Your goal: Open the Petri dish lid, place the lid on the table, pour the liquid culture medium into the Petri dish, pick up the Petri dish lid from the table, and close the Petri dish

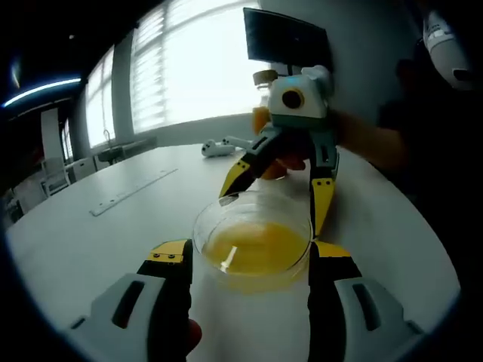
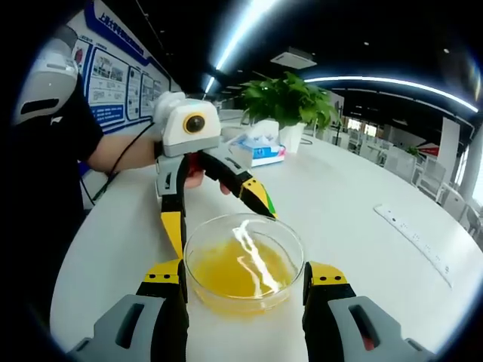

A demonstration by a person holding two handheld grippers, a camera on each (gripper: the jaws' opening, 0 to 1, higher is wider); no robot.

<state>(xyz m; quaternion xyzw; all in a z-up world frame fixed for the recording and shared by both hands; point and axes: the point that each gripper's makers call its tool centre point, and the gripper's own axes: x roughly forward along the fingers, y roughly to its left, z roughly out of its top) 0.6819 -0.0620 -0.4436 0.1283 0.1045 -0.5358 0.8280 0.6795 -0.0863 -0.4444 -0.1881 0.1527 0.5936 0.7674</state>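
petri dish (image 1: 255, 247) of yellow medium (image 2: 240, 271) resting uncovered on the table (image 1: 98, 241), flanked by the spread, empty left gripper (image 1: 249, 260) and right gripper (image 2: 243, 279); a nudging jaw could slosh medium out.

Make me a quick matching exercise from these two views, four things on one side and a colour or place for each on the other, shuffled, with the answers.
Things:
1. Petri dish
2. potted plant
3. tissue box
4. monitor

Descriptions:
A. dark screen by the window
B. blue and white, near the plant
C. green leaves, white pot
D. clear, holds yellow liquid

Pairs: 1-D, 2-C, 3-B, 4-A
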